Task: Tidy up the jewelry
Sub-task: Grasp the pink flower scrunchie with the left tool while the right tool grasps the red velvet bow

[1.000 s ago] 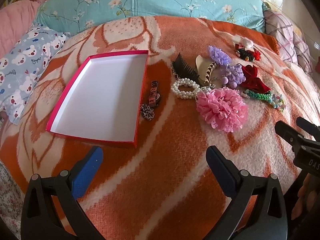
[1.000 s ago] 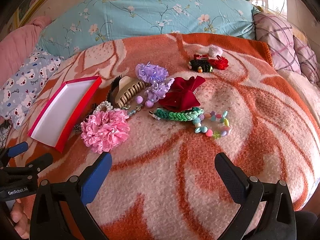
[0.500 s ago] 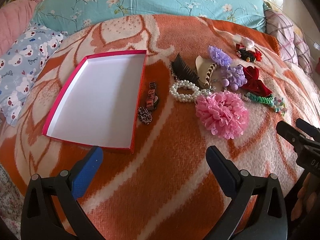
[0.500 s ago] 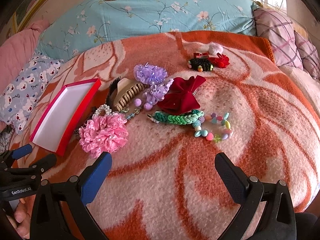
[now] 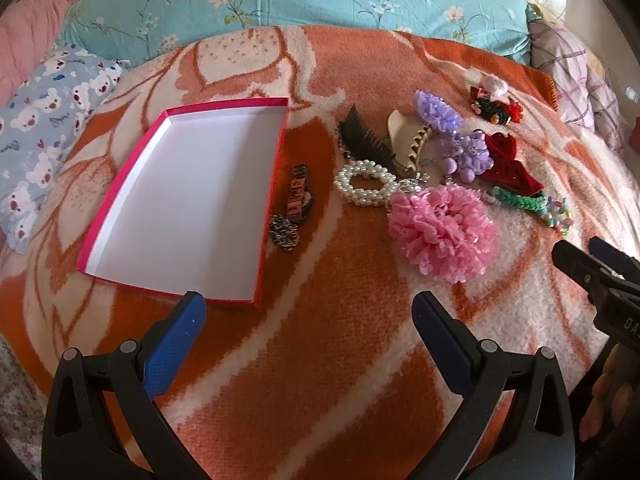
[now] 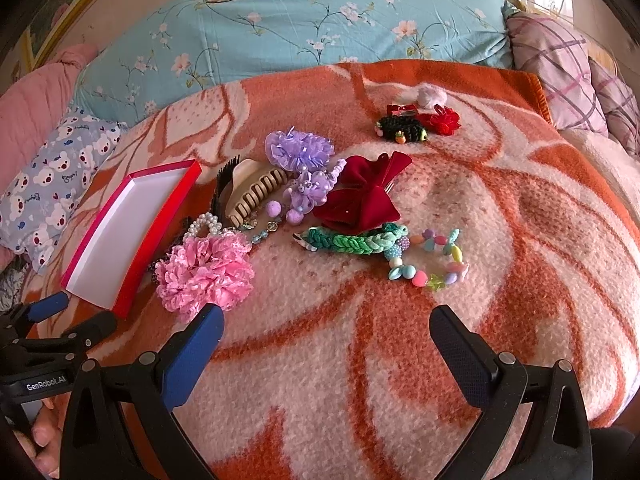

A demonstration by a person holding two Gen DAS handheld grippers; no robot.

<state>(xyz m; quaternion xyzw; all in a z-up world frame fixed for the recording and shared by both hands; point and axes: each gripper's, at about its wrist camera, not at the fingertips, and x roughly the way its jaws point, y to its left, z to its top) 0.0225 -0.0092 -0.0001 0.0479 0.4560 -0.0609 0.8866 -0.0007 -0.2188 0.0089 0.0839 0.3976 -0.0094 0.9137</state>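
An empty red-rimmed white box (image 5: 192,200) lies on the orange blanket, also in the right wrist view (image 6: 120,236). Beside it lie a dark beaded bracelet (image 5: 294,210), a pearl bracelet (image 5: 366,182), a pink flower scrunchie (image 5: 444,232) (image 6: 204,272), a beige claw clip (image 6: 252,192), purple flowers (image 6: 298,150), a red velvet bow (image 6: 362,194), a green braided band (image 6: 352,240) and a pastel bead bracelet (image 6: 432,260). My left gripper (image 5: 308,316) is open and empty, just in front of the box's near corner. My right gripper (image 6: 326,328) is open and empty, in front of the scrunchie.
A black and red hair clip group (image 6: 416,124) lies farther back. Pillows ring the bed: teal floral (image 6: 320,28), bear print (image 6: 48,184), pink (image 5: 28,44), plaid (image 6: 560,72). The blanket slopes off at the right edge.
Both grippers have moved forward a little toward the box and the jewelry, which now look closer. Both stay open. Nothing on the blanket has moved.
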